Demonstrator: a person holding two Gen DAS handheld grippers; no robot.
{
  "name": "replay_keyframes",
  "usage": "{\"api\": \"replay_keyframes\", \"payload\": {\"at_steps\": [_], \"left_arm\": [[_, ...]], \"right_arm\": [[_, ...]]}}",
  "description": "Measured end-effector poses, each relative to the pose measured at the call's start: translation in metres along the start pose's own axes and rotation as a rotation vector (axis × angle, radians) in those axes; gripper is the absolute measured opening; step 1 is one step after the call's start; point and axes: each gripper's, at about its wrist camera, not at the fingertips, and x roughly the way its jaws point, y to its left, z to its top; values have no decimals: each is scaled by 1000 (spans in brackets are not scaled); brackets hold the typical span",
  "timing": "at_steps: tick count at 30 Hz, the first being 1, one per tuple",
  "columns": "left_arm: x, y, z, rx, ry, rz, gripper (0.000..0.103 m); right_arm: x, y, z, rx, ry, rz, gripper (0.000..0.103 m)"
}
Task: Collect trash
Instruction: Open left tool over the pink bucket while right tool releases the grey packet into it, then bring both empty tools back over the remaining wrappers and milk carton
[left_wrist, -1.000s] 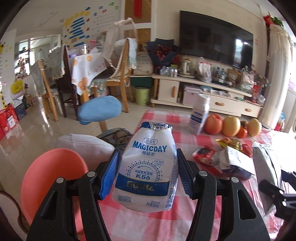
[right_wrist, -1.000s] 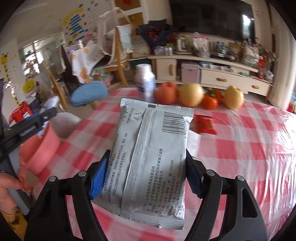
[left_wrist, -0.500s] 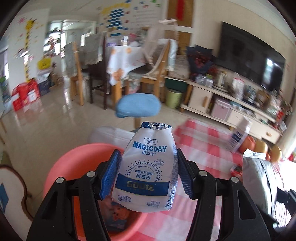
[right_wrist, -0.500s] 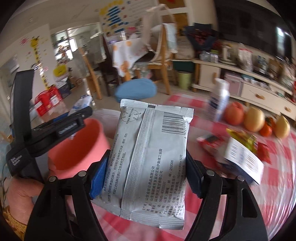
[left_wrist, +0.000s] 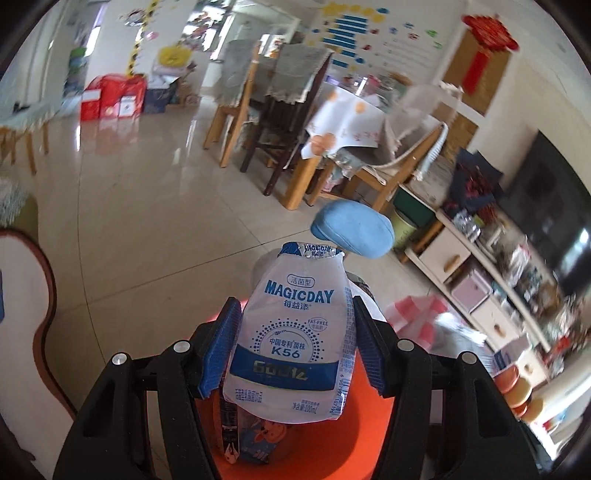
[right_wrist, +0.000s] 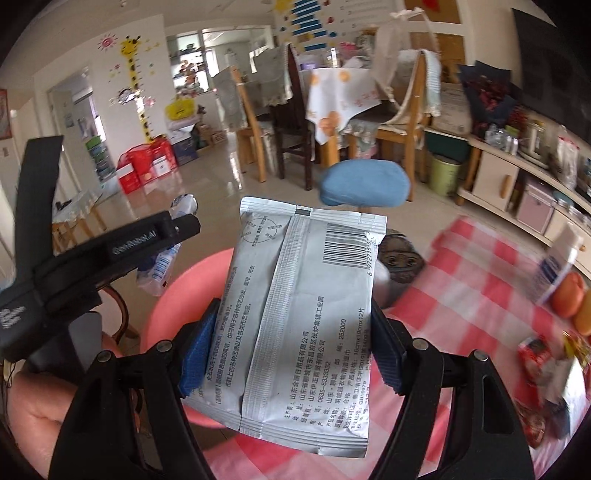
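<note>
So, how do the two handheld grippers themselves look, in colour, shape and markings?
Both are alike. The left gripper and the right gripper have matte black plastic frames that fork into two broad arms with slotted cut-outs and round silver screw heads. The jaws carry ribbed blue pads. The right view shows white "GenRobot.AI" lettering on the left one's side. No cables show.

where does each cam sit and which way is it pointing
Left wrist: on the left gripper, angled down over the pink bin and floor; its fingers clamp the MAGICDAY pouch.
Right wrist: on the right gripper, facing across the bin toward the dining chairs; its fingers clamp the silver packet; left gripper and hand show.
Shared: bin, blue stool.
</note>
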Motion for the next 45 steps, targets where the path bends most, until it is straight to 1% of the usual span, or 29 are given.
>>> {"api": "replay_keyframes", "payload": {"at_steps": [2, 3, 4, 5, 6, 7, 8, 9, 12, 14, 17, 19, 21, 24, 28, 33, 35, 38, 40, 42, 45], "left_arm": [[5, 6, 2, -24, 5, -9, 62], [7, 7, 3, -28, 8, -13, 64], [8, 9, 2, -29, 13, -12, 72], [10, 10, 1, -27, 15, -8, 75], [11, 9, 1, -21, 14, -5, 76], [11, 9, 2, -17, 14, -6, 80], [11, 7, 1, -10, 11, -7, 85], [11, 6, 1, -5, 5, -5, 88], [8, -2, -2, 11, -10, -10, 90], [9, -8, -4, 17, -18, -33, 94], [8, -22, -11, 46, -26, -112, 95], [4, -33, -18, 76, -31, -146, 95], [-2, -48, -24, 125, -54, -203, 95], [-12, -71, -34, 201, -102, -245, 95], [-20, -91, -44, 230, -130, -310, 96], [-22, -112, -59, 271, -117, -359, 96], [-23, -118, -64, 284, -116, -365, 96], [-28, -125, -69, 299, -139, -366, 96], [-30, -129, -70, 309, -154, -383, 96], [-32, -137, -75, 332, -147, -392, 96], [-29, -151, -84, 391, -111, -396, 96]], "right_arm": [[20, 10, 2, -11, 31, 37, 75], [25, 12, 2, -11, 35, 45, 77], [31, 15, -1, -14, 44, 50, 77], [37, 16, -2, -16, 56, 51, 80], [38, 14, -3, -10, 57, 45, 83], [37, 13, -4, -1, 54, 39, 89], [32, 8, -6, 22, 39, 31, 91], [29, 4, -7, 37, 32, 27, 91], [12, -11, -15, 73, 11, -9, 91], [-5, -24, -25, 89, -7, -48, 92], [-22, -43, -35, 112, -20, -91, 92], [-34, -52, -42, 124, -30, -115, 92], [-43, -59, -49, 130, -39, -133, 92], [-57, -68, -61, 131, -53, -169, 93], [-74, -76, -74, 131, -70, -201, 94], [-95, -87, -89, 134, -90, -235, 97], [-101, -90, -92, 138, -91, -240, 97], [-113, -96, -100, 135, -101, -252, 99], [-117, -98, -104, 131, -101, -261, 99], [-123, -101, -108, 128, -102, -274, 99], [-128, -105, -115, 126, -104, -283, 99]]}}
